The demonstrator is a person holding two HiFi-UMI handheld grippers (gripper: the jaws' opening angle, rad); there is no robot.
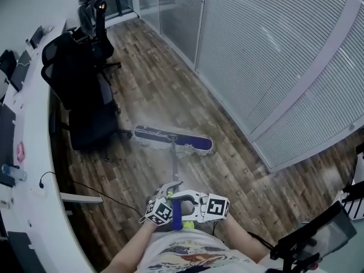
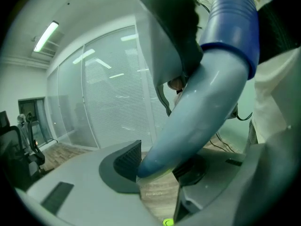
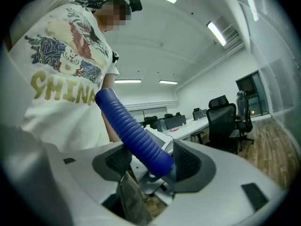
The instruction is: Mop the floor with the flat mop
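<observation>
Between left tongs [image 1: 169, 191] and right tongs [image 1: 185, 198], mop handle [image 1: 177, 214] shows only partly.

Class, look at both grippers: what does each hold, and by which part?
Both hold the flat mop: the right gripper clamps its ribbed blue grip, the left gripper the smooth pole just below that grip.

Flat mop pad [image 1: 153, 135] deep blue-purple, pale-fringed; mop handle [image 3: 134, 133] ribbed blue (grey shaft nearer the pad); floor [image 1: 170, 95] brown wood planks; chair [image 1: 79, 90] black.
</observation>
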